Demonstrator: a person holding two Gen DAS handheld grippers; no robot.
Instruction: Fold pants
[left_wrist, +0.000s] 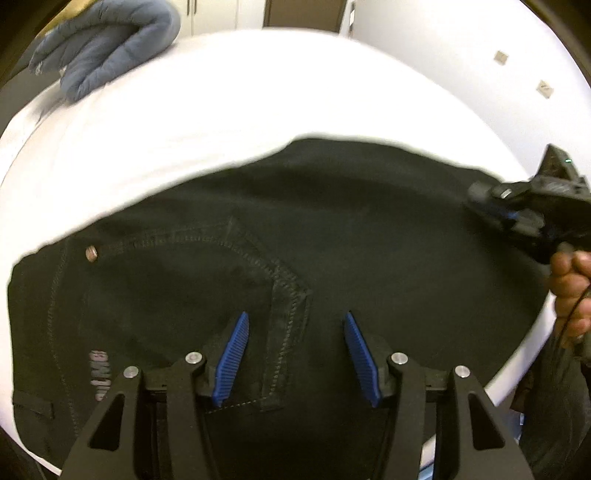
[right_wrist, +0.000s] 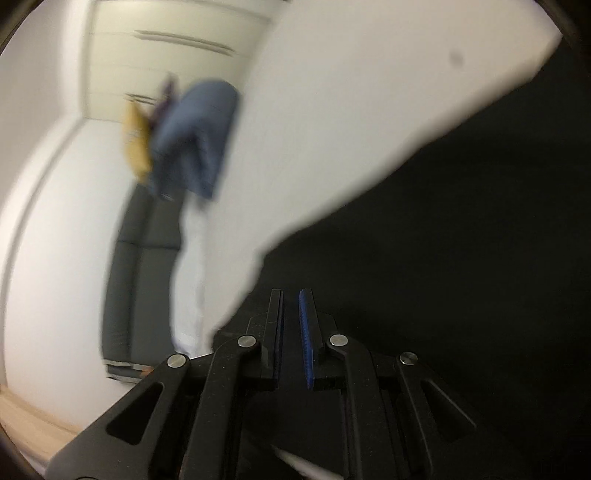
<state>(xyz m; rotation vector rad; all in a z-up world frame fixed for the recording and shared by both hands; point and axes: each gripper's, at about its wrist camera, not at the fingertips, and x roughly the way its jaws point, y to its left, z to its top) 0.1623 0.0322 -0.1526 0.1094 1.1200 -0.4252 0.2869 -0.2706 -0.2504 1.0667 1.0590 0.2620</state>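
Black pants (left_wrist: 332, 221) lie flat on a white padded surface (left_wrist: 221, 110), waistband to the left with a metal rivet (left_wrist: 91, 253) and a stitched pocket seam showing. My left gripper (left_wrist: 295, 315) hovers open just over the pants, pointing steeply down, the seam's corner between its blue pads and nothing gripped. At the pants' right edge my right gripper (left_wrist: 480, 197) is held by a hand (left_wrist: 570, 291). In the blurred right wrist view the right gripper (right_wrist: 290, 293) is shut to a thin slit over the pants (right_wrist: 461, 258); no cloth shows between its pads.
A blue-grey quilted garment (left_wrist: 107, 44) lies folded at the far left of the white surface, also visible as a blue-grey garment (right_wrist: 199, 140) beside something yellow (right_wrist: 136, 144). A dark grey sofa (right_wrist: 140, 288) stands beyond the surface's edge. A white wall (left_wrist: 461, 55) runs behind.
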